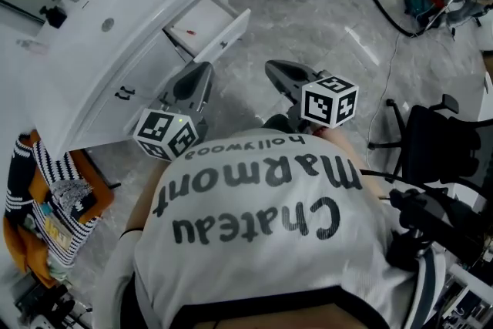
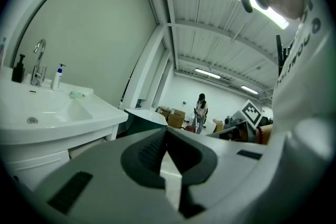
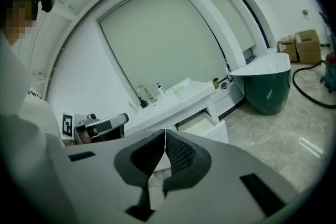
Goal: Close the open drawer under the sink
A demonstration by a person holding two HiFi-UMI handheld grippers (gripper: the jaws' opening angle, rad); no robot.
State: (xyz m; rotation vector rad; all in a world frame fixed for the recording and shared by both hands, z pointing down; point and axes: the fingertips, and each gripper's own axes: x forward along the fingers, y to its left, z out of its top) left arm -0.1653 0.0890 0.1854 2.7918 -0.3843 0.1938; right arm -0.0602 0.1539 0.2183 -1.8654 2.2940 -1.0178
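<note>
— Well, we start at the jaws: both pairs are pressed together with nothing between them. The left gripper [image 2: 167,134] shows its dark pads meeting at the tips, and the right gripper [image 3: 165,136] looks just the same.

— So we're carrying nothing. Where does that leave the job?

— Not begun, by our reckoning. The drawer [image 1: 209,25] under the sink [image 1: 115,19] stands pulled well out of the white cabinet [image 1: 139,81]. Its front panel hangs out over the floor [image 1: 323,27], and a small red thing [image 1: 190,32] lies inside.

— Any contact?

— None that we can see. In the head view the left gripper's tip sits just short of the drawer's front, near but apart. The right gripper is off to the side over the floor, further from it.

— And the right gripper view?

— There we have the drawer just beyond the closed tips, a touch to the right. The left gripper view looks past the sink into the room, and we can't pick the drawer out in it.

— What's left, then?

— All of it, we'd say: closed jaws onto that front panel, then push until it sits flush with the cabinet.
</note>
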